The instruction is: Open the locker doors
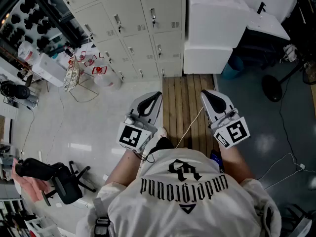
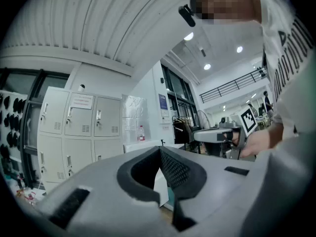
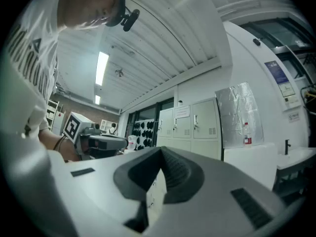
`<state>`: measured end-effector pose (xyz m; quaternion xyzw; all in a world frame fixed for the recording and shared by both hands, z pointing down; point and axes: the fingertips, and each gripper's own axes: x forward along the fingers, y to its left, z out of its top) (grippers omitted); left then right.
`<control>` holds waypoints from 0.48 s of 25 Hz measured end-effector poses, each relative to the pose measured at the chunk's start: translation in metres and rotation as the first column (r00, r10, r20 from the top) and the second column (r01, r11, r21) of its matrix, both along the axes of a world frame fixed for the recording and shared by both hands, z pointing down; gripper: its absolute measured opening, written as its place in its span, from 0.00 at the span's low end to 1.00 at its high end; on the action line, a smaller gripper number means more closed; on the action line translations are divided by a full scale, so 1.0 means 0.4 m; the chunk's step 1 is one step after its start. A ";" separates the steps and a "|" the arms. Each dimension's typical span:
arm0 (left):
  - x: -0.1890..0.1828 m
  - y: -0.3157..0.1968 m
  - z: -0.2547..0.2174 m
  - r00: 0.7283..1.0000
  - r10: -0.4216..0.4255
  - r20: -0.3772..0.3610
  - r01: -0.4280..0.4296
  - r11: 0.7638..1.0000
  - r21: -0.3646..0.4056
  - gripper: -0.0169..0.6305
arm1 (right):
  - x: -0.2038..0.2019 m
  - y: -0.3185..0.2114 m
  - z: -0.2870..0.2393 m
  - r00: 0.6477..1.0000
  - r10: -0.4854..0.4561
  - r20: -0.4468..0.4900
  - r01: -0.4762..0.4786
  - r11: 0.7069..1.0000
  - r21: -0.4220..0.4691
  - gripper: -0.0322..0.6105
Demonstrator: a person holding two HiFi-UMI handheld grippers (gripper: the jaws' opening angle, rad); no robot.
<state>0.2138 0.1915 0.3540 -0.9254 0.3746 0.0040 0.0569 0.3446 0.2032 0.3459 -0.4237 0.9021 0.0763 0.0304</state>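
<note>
Standing well back from the lockers (image 1: 136, 31), all shut at the floor's far edge, the person holds the left gripper (image 1: 156, 97) and right gripper (image 1: 207, 94) level, jaws pressed together, empty. Approach comes first, I judge; next, spreading jaws at a handle.

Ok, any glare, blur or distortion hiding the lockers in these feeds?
Head view: sharp, lockers evenly lit, faint glare on the floor. Left gripper view: strong fisheye, lockers small but legible. Right gripper view: same fisheye, ceiling light blown out.
</note>
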 end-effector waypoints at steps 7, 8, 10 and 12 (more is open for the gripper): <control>-0.012 -0.012 -0.010 1.000 0.002 0.015 -0.003 0.998 0.056 0.04 | -0.014 -0.010 0.002 1.000 -0.002 -0.004 0.002 1.000 0.008 0.05; -0.012 -0.013 -0.008 1.000 0.002 0.017 -0.003 0.998 0.055 0.04 | -0.014 -0.012 0.006 1.000 0.001 -0.005 -0.001 1.000 0.004 0.05; -0.010 -0.015 -0.004 1.000 0.004 0.023 -0.005 0.999 0.053 0.04 | -0.011 -0.016 0.013 1.000 0.007 -0.009 -0.007 1.000 -0.001 0.06; -0.007 -0.019 -0.003 1.000 0.004 0.026 -0.006 0.999 0.054 0.04 | -0.009 -0.019 0.015 1.000 0.005 -0.011 -0.005 1.000 -0.001 0.06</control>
